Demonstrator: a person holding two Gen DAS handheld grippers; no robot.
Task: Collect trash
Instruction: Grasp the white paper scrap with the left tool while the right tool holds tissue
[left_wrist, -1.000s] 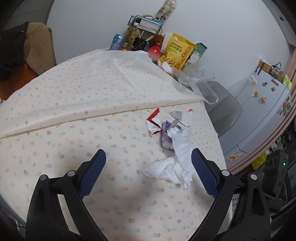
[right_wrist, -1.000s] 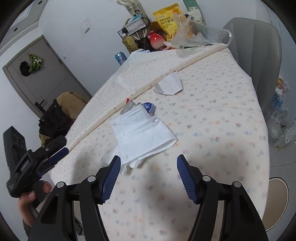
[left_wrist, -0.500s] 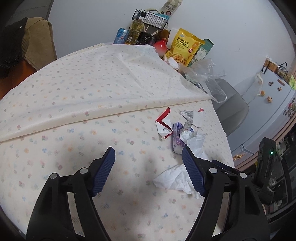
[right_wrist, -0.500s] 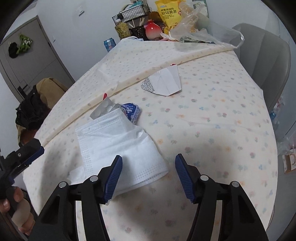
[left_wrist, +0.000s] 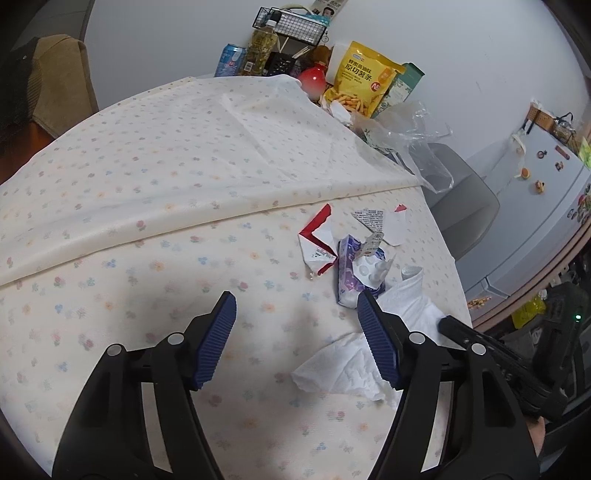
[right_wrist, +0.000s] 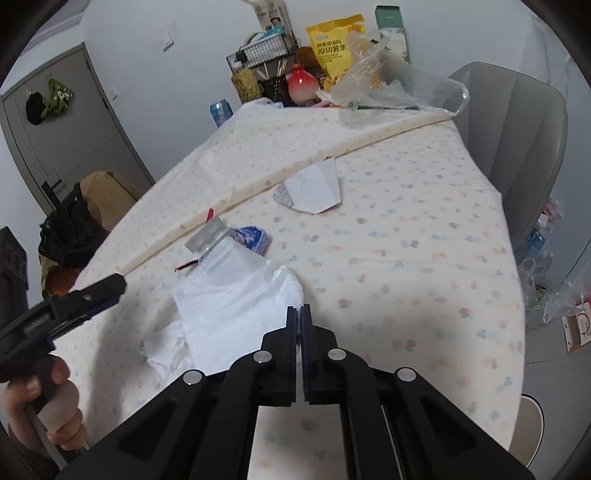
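Observation:
A white face mask (right_wrist: 229, 295) lies on the flowered tablecloth (right_wrist: 406, 240), with my right gripper (right_wrist: 299, 312) shut on its bunched near corner. A crumpled tissue (right_wrist: 166, 347) sits beside it. Beyond the mask are a blue tissue packet (right_wrist: 253, 236), a foil blister strip (right_wrist: 207, 236) and a folded white paper (right_wrist: 314, 188). In the left wrist view my left gripper (left_wrist: 295, 306) hovers over bare cloth, jaws closing with nothing between them. Its right pad is just left of the mask (left_wrist: 406, 299), tissue (left_wrist: 340, 369), packet (left_wrist: 349, 273) and red-and-white torn wrapper (left_wrist: 317, 243).
A yellow snack bag (left_wrist: 365, 81), bottle (left_wrist: 260, 51), can (left_wrist: 231, 62), wire basket (left_wrist: 291, 24) and clear plastic bag (left_wrist: 417, 129) crowd the far table edge. The cloth's fold forms a ridge (left_wrist: 184, 229). A grey chair (right_wrist: 517, 140) stands at the right side.
The right gripper moved forward and closed on the mask's near corner, bunching it. The left gripper's jaws narrowed and it slid closer to the pile.

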